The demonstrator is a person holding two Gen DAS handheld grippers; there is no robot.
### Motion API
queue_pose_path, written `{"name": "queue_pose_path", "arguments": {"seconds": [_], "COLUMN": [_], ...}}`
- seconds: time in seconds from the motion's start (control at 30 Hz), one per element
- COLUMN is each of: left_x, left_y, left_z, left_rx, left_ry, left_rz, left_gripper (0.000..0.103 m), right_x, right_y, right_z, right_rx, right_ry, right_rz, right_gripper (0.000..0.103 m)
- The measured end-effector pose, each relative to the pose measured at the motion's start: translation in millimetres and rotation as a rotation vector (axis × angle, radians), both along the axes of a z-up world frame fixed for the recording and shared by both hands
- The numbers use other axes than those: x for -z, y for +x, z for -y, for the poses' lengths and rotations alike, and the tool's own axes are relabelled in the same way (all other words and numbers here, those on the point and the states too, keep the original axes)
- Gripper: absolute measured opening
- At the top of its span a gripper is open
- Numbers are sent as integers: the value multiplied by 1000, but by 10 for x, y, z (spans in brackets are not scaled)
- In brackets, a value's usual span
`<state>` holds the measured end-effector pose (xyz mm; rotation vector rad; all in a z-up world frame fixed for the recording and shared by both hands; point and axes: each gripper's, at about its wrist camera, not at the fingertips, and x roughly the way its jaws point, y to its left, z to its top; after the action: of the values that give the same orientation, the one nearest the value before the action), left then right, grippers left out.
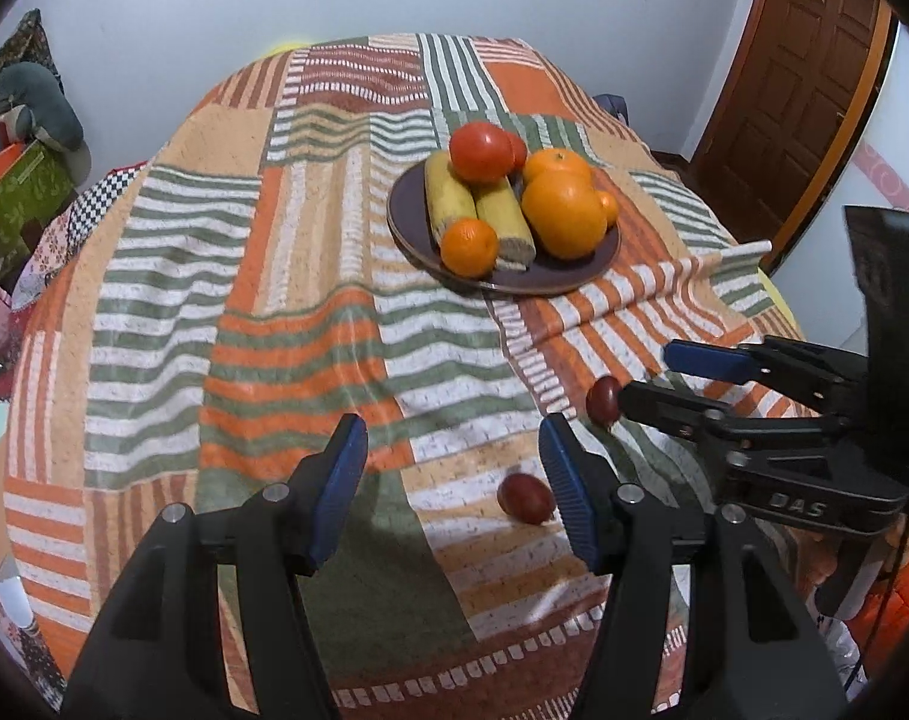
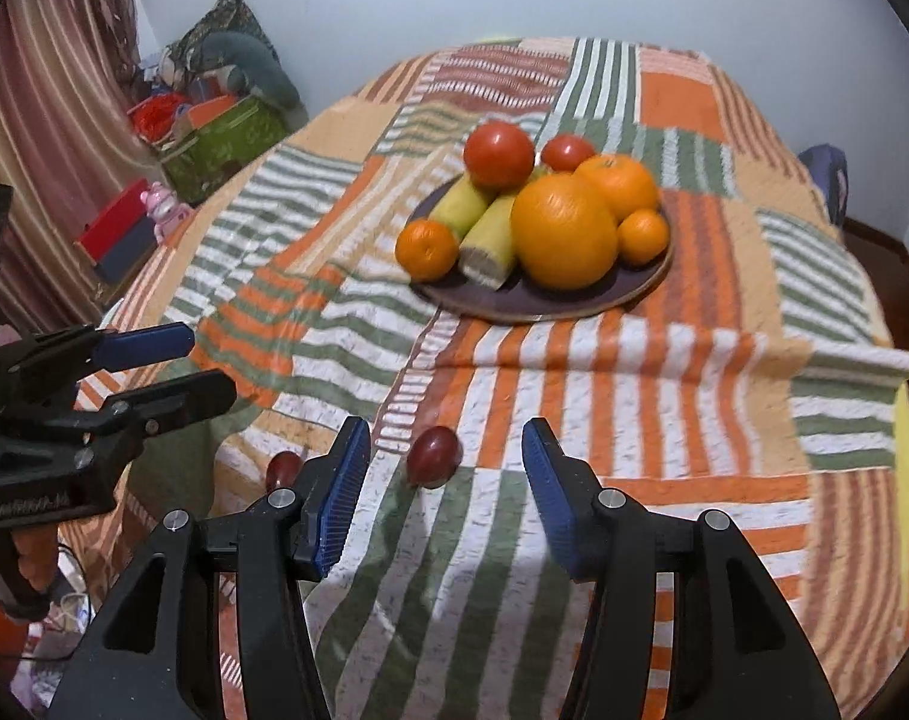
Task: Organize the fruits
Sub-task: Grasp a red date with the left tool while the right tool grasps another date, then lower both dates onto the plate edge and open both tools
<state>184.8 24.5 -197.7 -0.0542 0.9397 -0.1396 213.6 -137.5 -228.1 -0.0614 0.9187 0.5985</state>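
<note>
A: Reading left to right, why do both tools hover at the near edge of the striped tablecloth (image 1: 286,324)?

B: Two small dark red fruits (image 1: 526,498) (image 2: 434,456) lie loose there, well apart from the plate (image 2: 574,306) of oranges, tomatoes and bananas. The left gripper (image 1: 454,480) stands part-open and empty, one fruit just beside its right finger; the right gripper (image 2: 445,483), likewise part-open and empty, frames the other.

A: The purpose?

B: Probably collecting both strays for the plate.

Both wrist cameras angled down over table, side by side, near; shared: plate (image 1: 550,282), cloth (image 2: 574,372).
</note>
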Motion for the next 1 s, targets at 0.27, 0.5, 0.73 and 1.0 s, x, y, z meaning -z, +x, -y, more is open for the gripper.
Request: {"name": "queue_pose_path", "arguments": {"seconds": [0.27,0.5,0.73,1.0], "left_x": [160,287,408,379], "left_y": [-45,-76,-71,-92], "left_z": [90,207,290,299], "left_rx": [38,66,82,89], "left_ry": [-17,-21,-20,-21], "left_rz": [-33,-63,-88,-81], "left_gripper": [59,57,34,24], "right_x": [205,200,123,20], "right_y": [3,-2,-33,-52], "right_z": [-115,-134,-2,172], "right_rx": [-33,-35,-10,28], "right_ry": [-24,-48,-26,-7], "right_rz": [-45,-12,-2,16], "right_gripper": [30,21,21,21]}}
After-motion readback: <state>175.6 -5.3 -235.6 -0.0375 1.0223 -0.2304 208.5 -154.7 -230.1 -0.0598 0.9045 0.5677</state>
